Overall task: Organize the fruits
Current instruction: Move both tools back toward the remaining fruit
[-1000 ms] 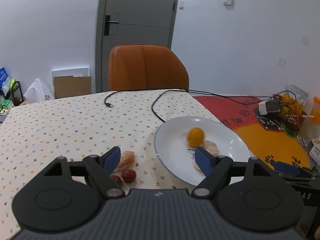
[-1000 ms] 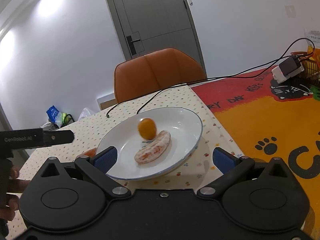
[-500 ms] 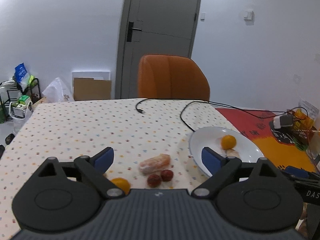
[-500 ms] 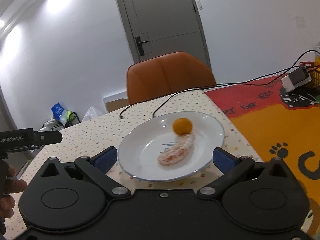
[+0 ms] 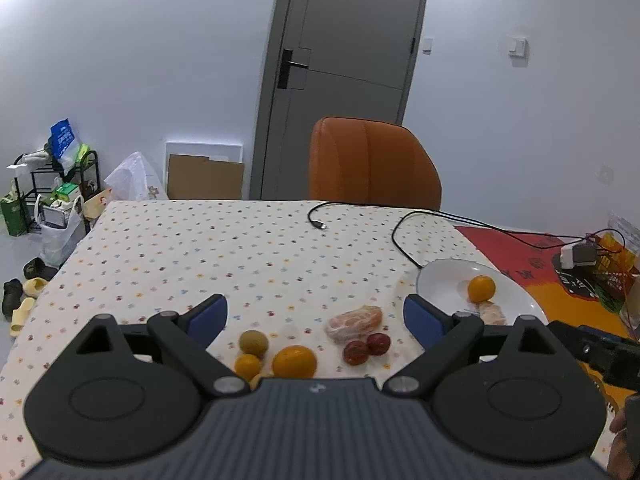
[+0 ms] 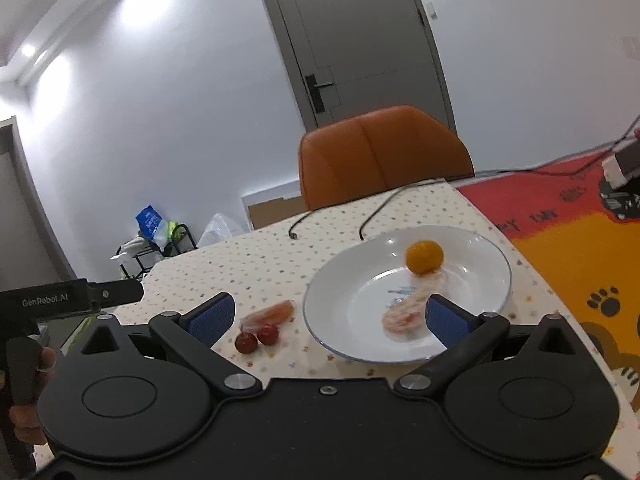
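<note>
A white plate [image 5: 444, 280] [image 6: 352, 296] at the table's right edge holds a small orange [image 5: 481, 288] [image 6: 424, 257] and a peeled citrus piece [image 6: 412, 306]. On the dotted cloth lie another peeled piece [image 5: 354, 323] [image 6: 268, 313], two red fruits [image 5: 366, 348] [image 6: 256, 338], a large orange [image 5: 294, 361], a small orange [image 5: 248, 365] and a greenish round fruit [image 5: 253, 342]. My left gripper [image 5: 316, 314] stands open above the loose fruit, holding nothing. My right gripper [image 6: 330, 316] is open over the plate's near-left rim, holding nothing.
An orange chair [image 5: 374, 164] stands behind the table, and black cables [image 5: 404, 236] trail across the cloth's far right. The table edge drops to a red and orange floor mat [image 6: 568, 240] on the right. A hand [image 6: 28, 384] holds the left gripper's handle.
My left gripper has swung left and drawn back, so the loose fruits lie between its fingers. My right gripper has shifted left, bringing the red fruits into view. The small orange has settled on the plate.
</note>
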Demonstrator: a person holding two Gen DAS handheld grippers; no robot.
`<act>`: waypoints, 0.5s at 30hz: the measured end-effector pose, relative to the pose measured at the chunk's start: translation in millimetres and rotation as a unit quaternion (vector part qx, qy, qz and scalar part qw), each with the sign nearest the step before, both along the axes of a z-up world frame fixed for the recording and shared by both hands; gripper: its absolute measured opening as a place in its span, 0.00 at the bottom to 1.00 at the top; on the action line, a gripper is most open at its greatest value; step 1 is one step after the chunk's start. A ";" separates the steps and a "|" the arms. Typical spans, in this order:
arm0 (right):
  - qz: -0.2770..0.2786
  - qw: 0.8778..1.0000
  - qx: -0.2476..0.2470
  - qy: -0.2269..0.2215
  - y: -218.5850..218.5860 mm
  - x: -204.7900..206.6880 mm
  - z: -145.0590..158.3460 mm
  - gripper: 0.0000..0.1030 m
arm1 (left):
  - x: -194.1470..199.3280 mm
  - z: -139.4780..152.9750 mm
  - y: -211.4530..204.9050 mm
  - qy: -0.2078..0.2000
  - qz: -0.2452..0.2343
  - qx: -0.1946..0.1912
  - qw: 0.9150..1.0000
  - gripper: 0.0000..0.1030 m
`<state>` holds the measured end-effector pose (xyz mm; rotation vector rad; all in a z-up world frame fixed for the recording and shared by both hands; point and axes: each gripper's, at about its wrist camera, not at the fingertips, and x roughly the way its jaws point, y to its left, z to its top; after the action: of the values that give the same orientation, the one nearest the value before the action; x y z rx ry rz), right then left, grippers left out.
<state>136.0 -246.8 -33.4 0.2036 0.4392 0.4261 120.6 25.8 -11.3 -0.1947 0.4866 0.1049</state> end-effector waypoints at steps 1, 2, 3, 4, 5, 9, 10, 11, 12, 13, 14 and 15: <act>0.000 1.000 -0.002 -0.003 2.0 -0.6 1.5 1.00 | -1.3 -0.2 2.0 0.000 0.001 -0.002 1.000 0.91; 0.000 1.000 -0.001 -0.005 3.3 -0.7 2.6 1.00 | -2.6 -0.7 4.9 0.000 0.002 -0.003 1.000 0.91; 0.001 1.000 0.000 -0.006 4.6 -1.2 3.5 1.00 | -4.2 -0.9 7.1 -0.001 0.002 -0.003 1.000 0.91; 0.001 1.000 -0.001 -0.005 6.2 -0.6 4.2 1.00 | -5.0 -1.4 8.8 -0.001 0.003 -0.003 1.000 0.91; 0.001 1.000 -0.002 -0.004 8.2 -0.1 4.7 1.00 | -6.4 -1.8 10.8 -0.001 0.005 -0.003 1.000 0.91; 0.006 1.000 -0.010 -0.003 16.6 -1.1 6.1 1.00 | -9.9 -4.6 18.6 0.001 0.009 -0.006 1.000 0.91; 0.008 1.000 -0.011 -0.002 18.4 -0.9 6.3 1.00 | -11.0 -5.4 21.1 0.001 0.011 -0.009 1.000 0.91; 0.009 1.000 -0.013 -0.002 20.0 -1.5 6.6 1.00 | -12.1 -6.4 23.5 0.001 0.011 -0.013 1.000 0.91; 0.011 1.000 -0.016 -0.002 22.1 -1.6 7.0 1.00 | -13.3 -7.7 26.3 0.001 0.011 -0.019 1.000 0.91; 0.012 1.000 -0.020 -0.004 23.5 -1.8 7.2 1.00 | -13.8 -8.8 28.3 0.002 0.012 -0.024 1.000 0.91; 0.012 1.000 -0.025 -0.006 25.6 -2.5 7.5 1.00 | -14.8 -10.4 30.6 0.003 0.014 -0.028 0.999 0.91; 0.012 0.999 -0.031 -0.007 27.9 -3.2 7.6 1.00 | -15.6 -12.0 32.7 0.005 0.016 -0.032 0.999 0.91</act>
<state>132.8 -218.9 -25.8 0.1355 0.4409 0.4363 105.1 58.5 -23.3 -0.2656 0.4966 0.1214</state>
